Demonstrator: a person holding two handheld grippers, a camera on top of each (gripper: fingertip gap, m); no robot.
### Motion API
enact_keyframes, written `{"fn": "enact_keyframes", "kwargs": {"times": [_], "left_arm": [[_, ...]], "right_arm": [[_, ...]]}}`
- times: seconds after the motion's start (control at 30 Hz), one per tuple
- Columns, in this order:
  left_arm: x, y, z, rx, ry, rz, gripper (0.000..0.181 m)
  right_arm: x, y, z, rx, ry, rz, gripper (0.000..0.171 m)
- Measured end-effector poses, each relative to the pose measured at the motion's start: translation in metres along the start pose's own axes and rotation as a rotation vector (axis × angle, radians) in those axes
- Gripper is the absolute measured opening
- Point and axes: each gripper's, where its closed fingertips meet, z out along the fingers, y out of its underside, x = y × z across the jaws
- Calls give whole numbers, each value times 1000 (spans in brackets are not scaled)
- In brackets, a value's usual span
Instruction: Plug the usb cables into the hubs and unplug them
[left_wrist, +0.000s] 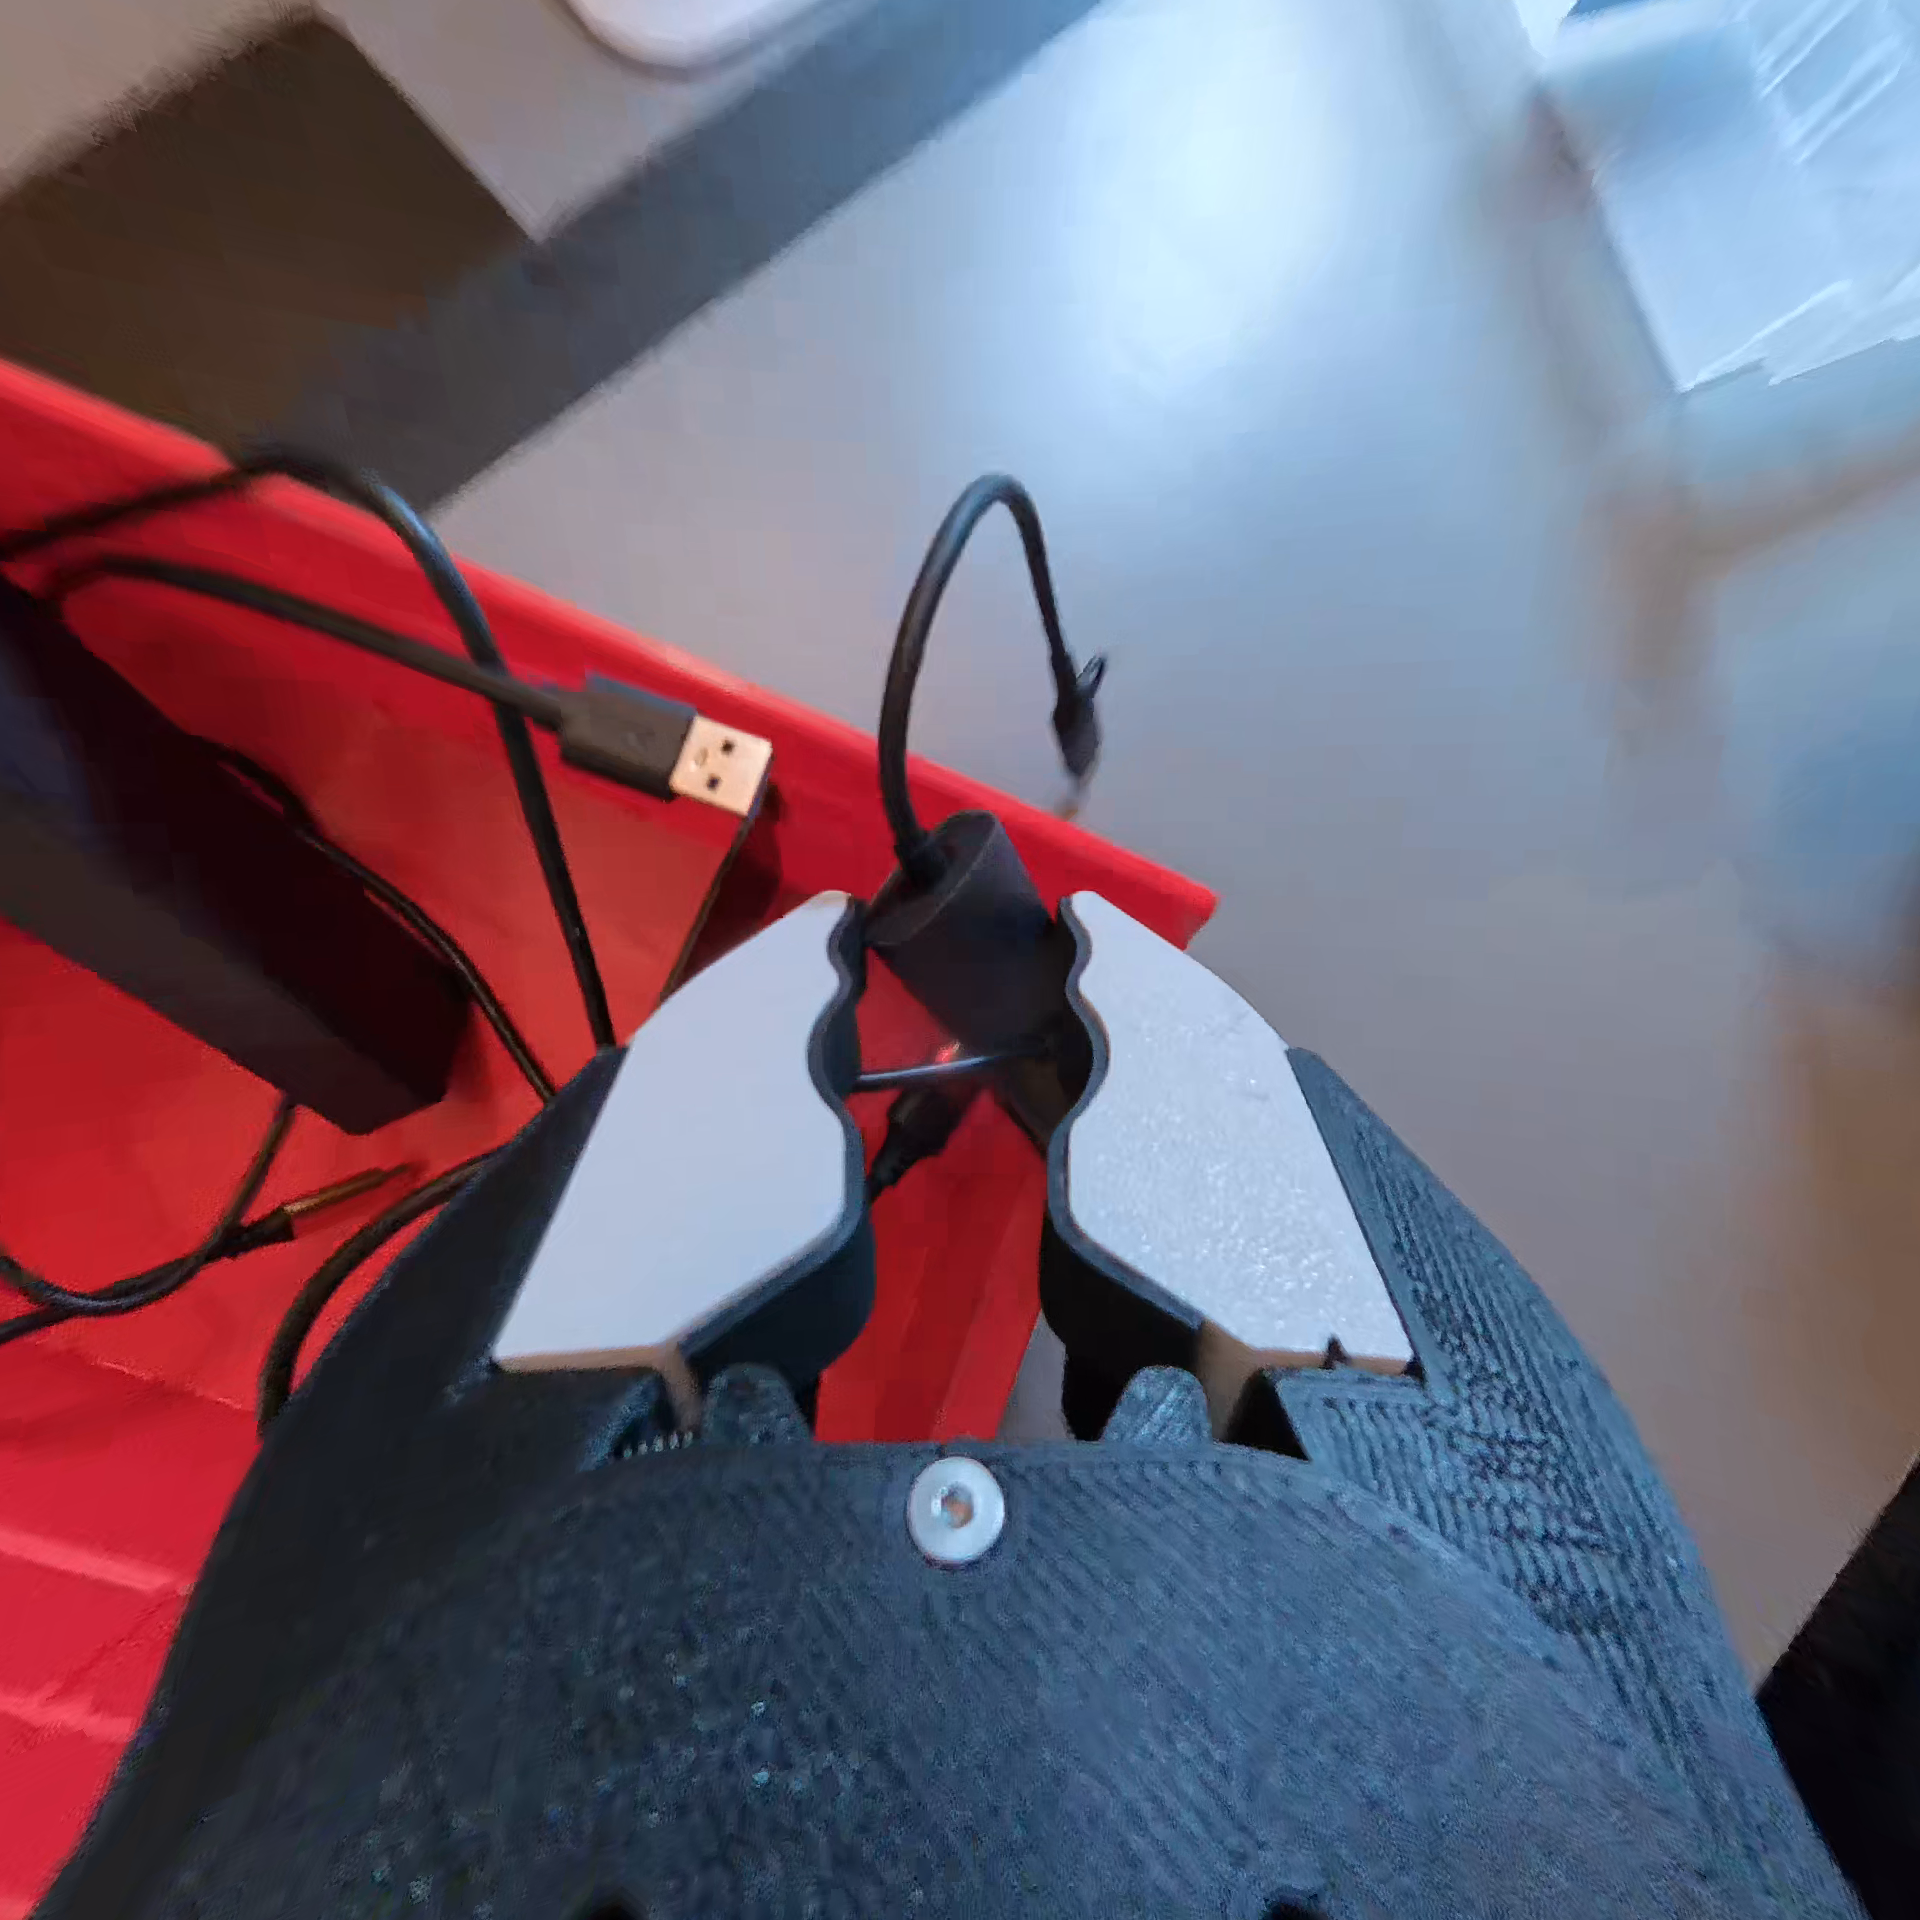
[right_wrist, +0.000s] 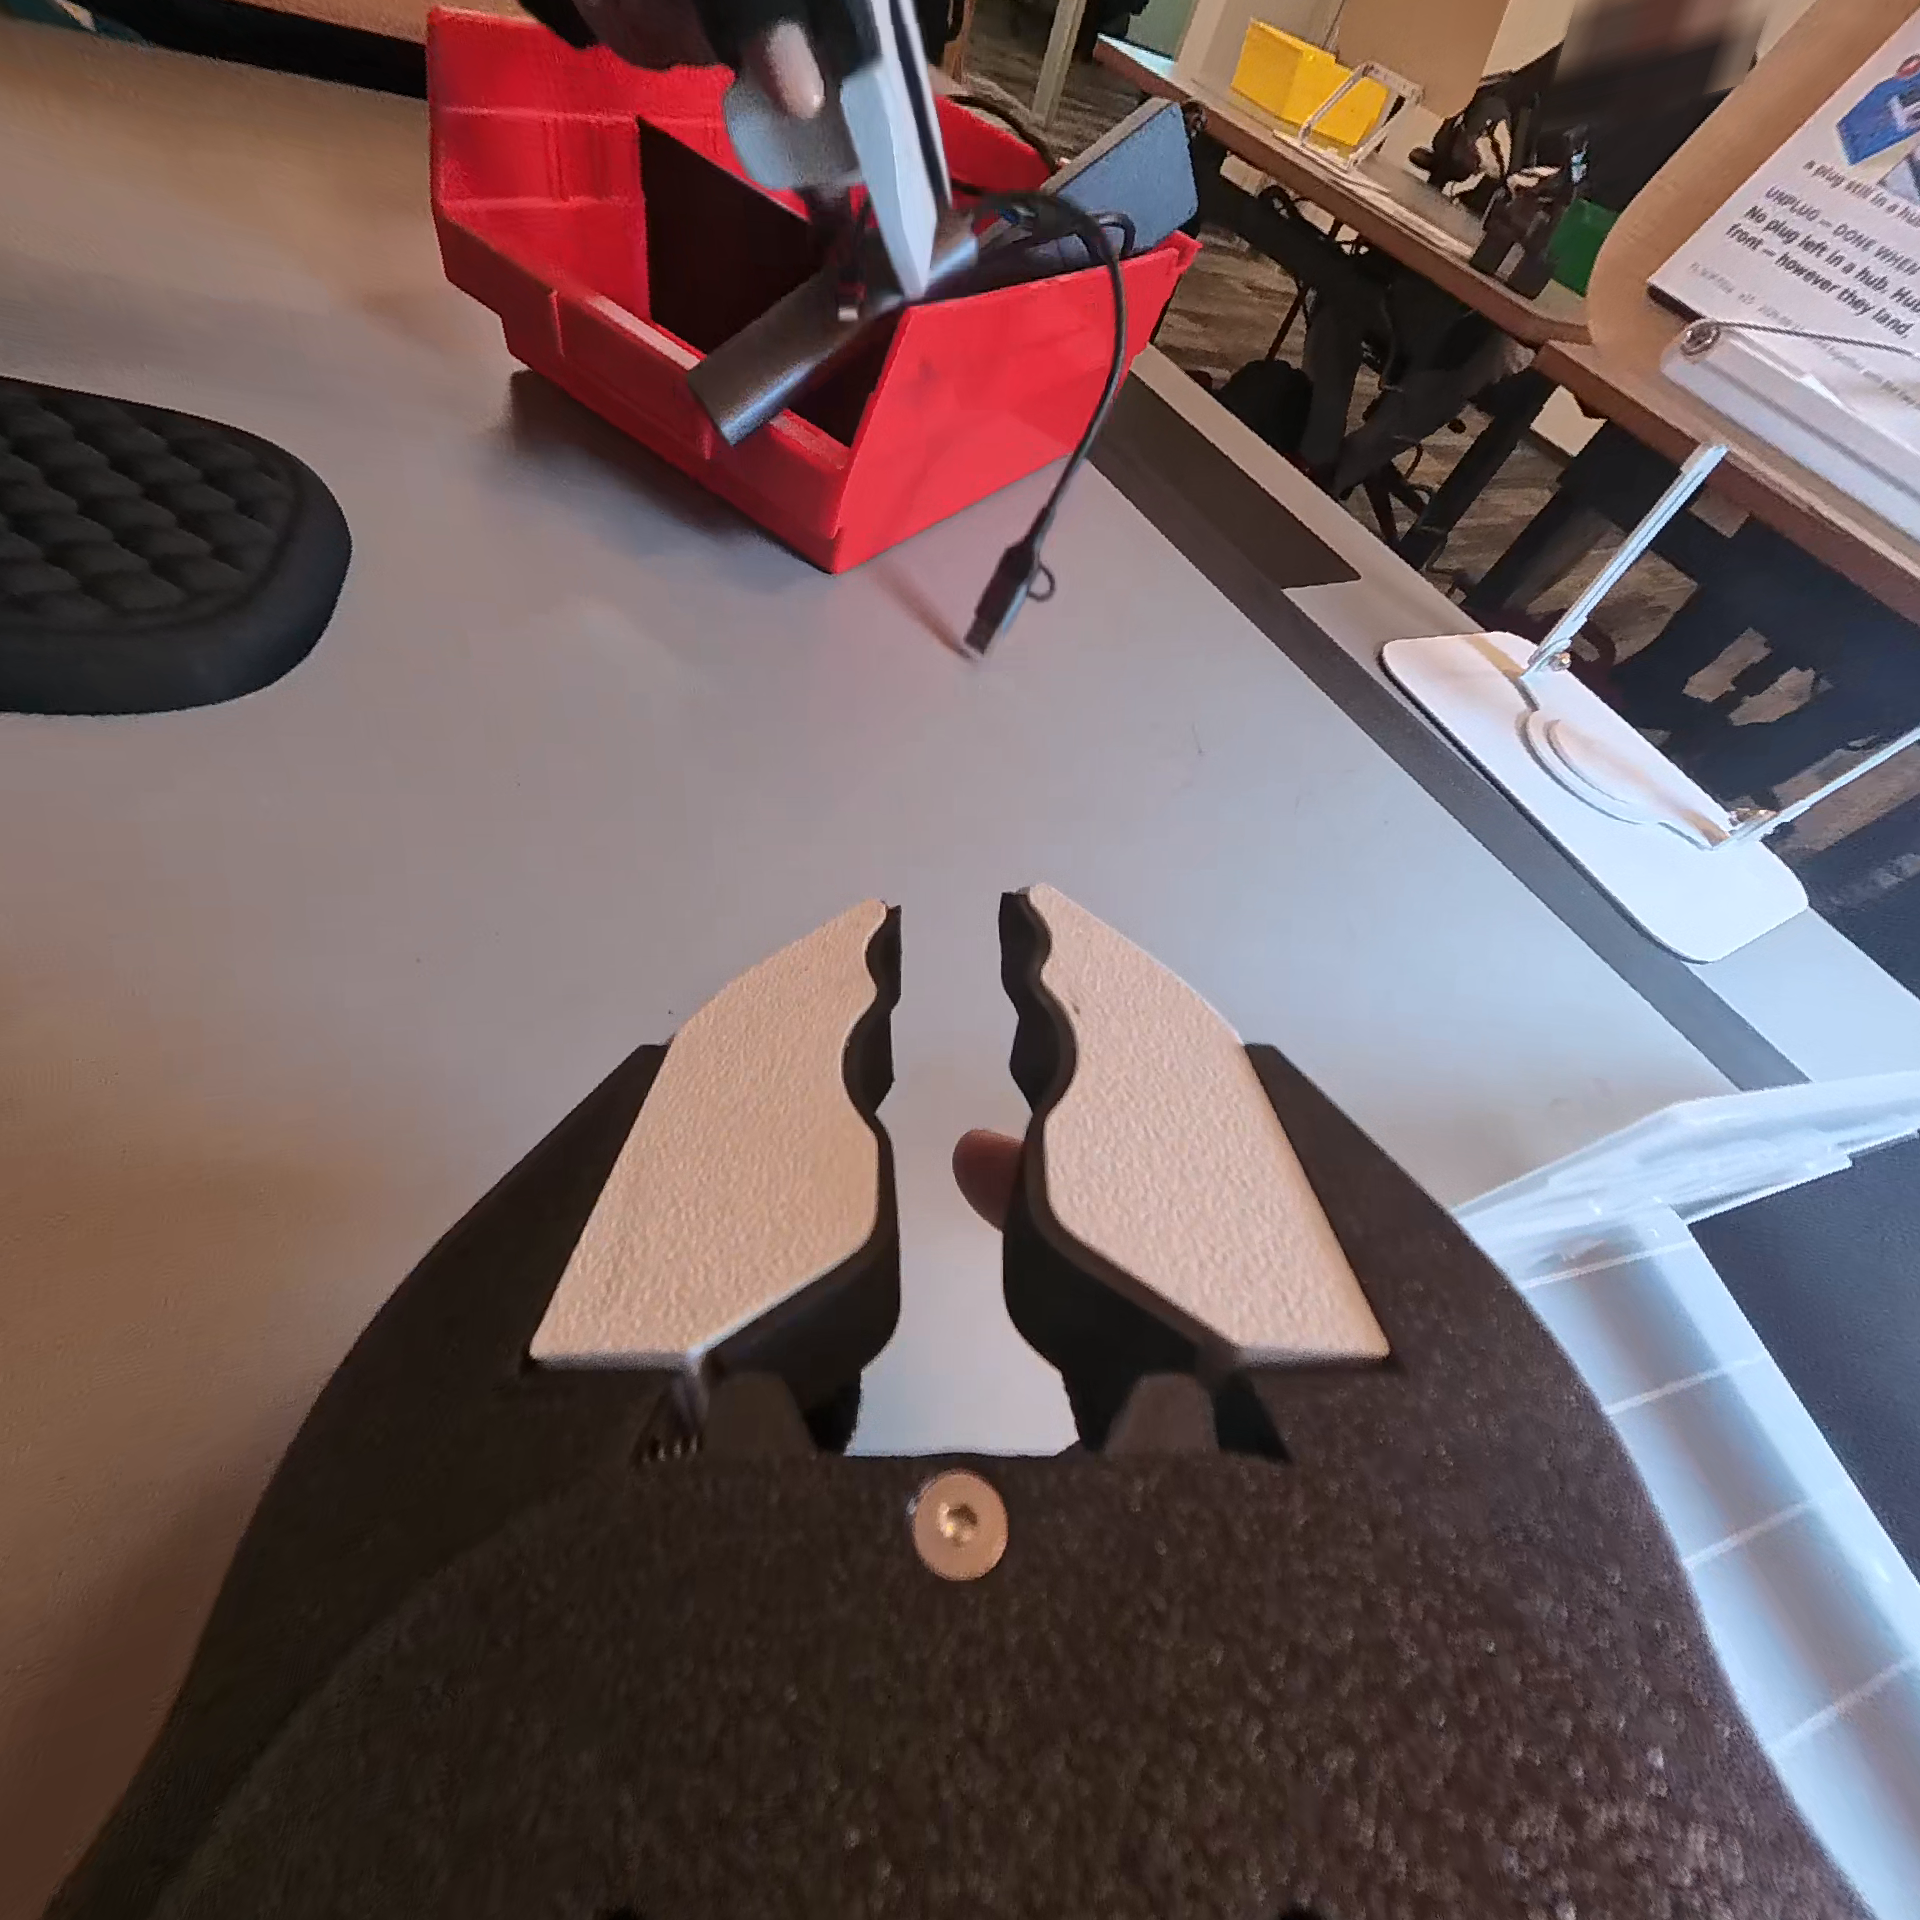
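- Left gripper (left_wrist: 961, 914) clamps a dark USB hub (left_wrist: 961, 935) over the red bin (left_wrist: 312, 831); its short cable (left_wrist: 935, 623) arcs free.
- Right gripper (right_wrist: 948, 914) hovers above the grey table (right_wrist: 520, 831), fingers narrowly parted, empty.

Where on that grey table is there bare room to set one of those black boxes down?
The widest bare stretch of table lies between the red bin, the black mat and the right hand-held gripper. Beside the white stand base it narrows. Inside the bin, hubs and cables crowd everything.
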Motion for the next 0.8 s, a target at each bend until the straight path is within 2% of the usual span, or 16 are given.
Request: {"fn": "enact_keyframes", "kwargs": {"times": [0.03,0.1,0.17,0.27,0.37,0.4,0.53,0.57,0.6,0.63,0.67,0.7,0.77,0.8], "left_arm": [[2,-10,-11,52,-8,22,32],[15,-36,-38,205,1,105,17],[31,-57,-65,323,-12,184,17],[75,-80,-95,496,92,240,16],[130,-90,-105,657,277,249,16],[149,-91,-104,709,357,238,16],[221,-83,-89,898,735,121,17],[232,-80,-80,916,789,87,17],[242,-75,-67,921,819,74,17],[248,-71,-57,931,840,68,17],[249,-69,-56,965,901,40,17],[247,-67,-50,908,939,-5,17],[239,-57,-34,708,958,-11,18],[231,-53,-29,664,921,-4,16]], "right_arm": [[1,0,0,4,2,4,18],[2,-2,-1,15,5,11,18],[3,-6,-1,34,5,16,18],[-2,-14,0,79,-18,31,18],[-14,-31,0,176,-73,76,21],[-18,-38,0,219,-92,110,26],[-29,-67,0,373,-236,366,68],[-30,-74,-2,417,-284,422,76],[-29,-81,-8,474,-318,468,77],[-23,-85,-13,521,-321,504,64],[-17,-85,-19,550,-315,503,29],[-13,-84,-24,548,-306,460,18],[-2,-80,-31,485,-232,319,17],[3,-78,-34,442,-195,243,16]]}}
